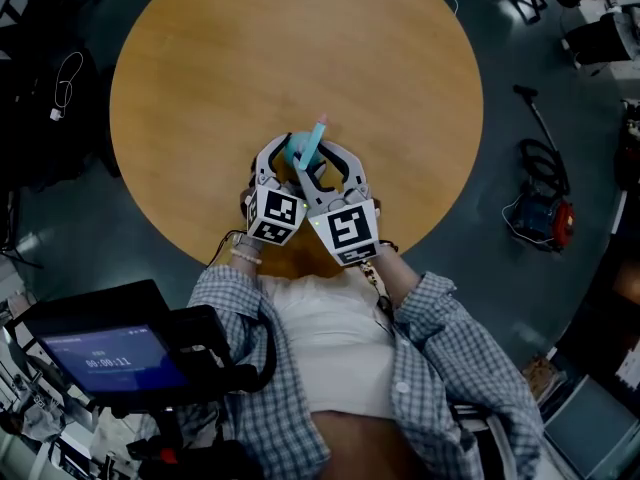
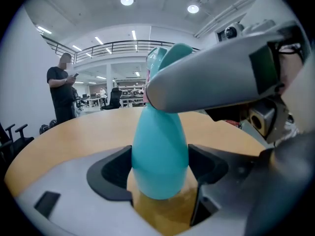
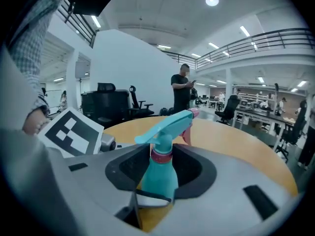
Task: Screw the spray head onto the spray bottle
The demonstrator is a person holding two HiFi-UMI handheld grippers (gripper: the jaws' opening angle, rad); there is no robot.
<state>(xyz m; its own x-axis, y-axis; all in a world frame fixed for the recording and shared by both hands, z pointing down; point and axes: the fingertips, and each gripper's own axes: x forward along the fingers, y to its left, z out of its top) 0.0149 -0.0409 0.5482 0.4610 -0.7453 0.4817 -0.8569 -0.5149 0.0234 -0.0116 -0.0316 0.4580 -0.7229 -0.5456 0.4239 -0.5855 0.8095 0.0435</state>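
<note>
At the near edge of the round wooden table (image 1: 300, 48), both grippers meet on the teal spray bottle (image 2: 160, 151); bottle upright, base on the tabletop.

Left gripper (image 2: 160, 176): clenched on the lower body of the bottle; both black pads press its sides in the left gripper view; bottle stands centred between them.

Right gripper (image 3: 157, 181): closed round the upper part of the same bottle; its jaws flank the shoulder and neck, with the pink collar (image 3: 161, 156) just above the pads; whether the pads bear on the collar or on the neck beneath it I cannot tell; seen from my left gripper, one grey finger (image 2: 216, 82) of the right one crosses in front of the neck and hides it.

Spray head (image 3: 170, 124): seated on top of the bottle, teal, with the nozzle tip and trigger pink; nozzle points away from me and to the right in the right gripper view; how far it is threaded down is not visible.

From the head view the two marker cubes sit side by side, nearly touching; my checked sleeves (image 1: 450, 338) come in below them.

Background: a person in dark clothes (image 3: 183, 92) stands beyond the table, looking at something held in the hand; office chairs (image 3: 138, 104) behind.
</note>
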